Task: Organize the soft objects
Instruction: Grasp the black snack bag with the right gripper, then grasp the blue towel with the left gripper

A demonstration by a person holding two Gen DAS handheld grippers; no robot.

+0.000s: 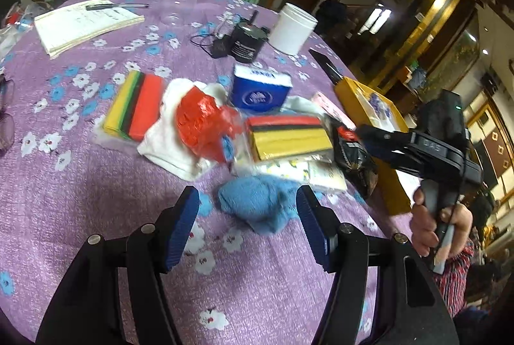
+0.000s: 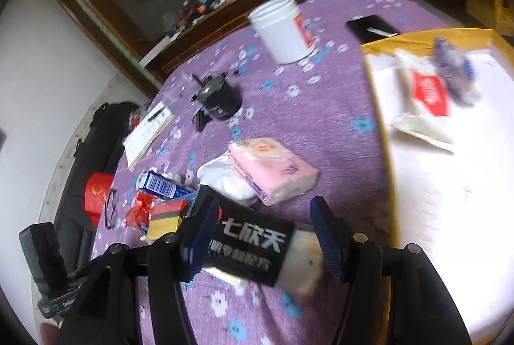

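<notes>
Plainly, the coming move turns on the black packet (image 2: 253,251), which lies crosswise between the fingers of the right gripper (image 2: 268,240), its long axis running from one pad toward the other and tilted down to the right. The left blue pad looks to touch its dark end, while the right pad stands just clear of its pale end, so the jaws read as parted and not clamping (whether the packet hangs free or rests on the purple tablecloth (image 2: 321,120) cannot be told through the blur). The yellow-rimmed tray (image 2: 379,87) lies just to the right, nearer this hand than the other, and already holds two packets. The left gripper (image 1: 247,222) is open and empty, pointing down at the blue cloth (image 1: 257,203), which sits bunched just ahead of its fingertips, between them but untouched. By count, the left wrist view shows two striped sponge packs (image 1: 135,107), one white cloth (image 1: 167,139), one red plastic bag (image 1: 202,123), one blue tissue box (image 1: 260,91) and one blue cloth; the right wrist view adds one pink tissue pack (image 2: 273,171). The white jar (image 1: 292,30) and the notebook (image 1: 86,23) stand well apart from the pile.
</notes>
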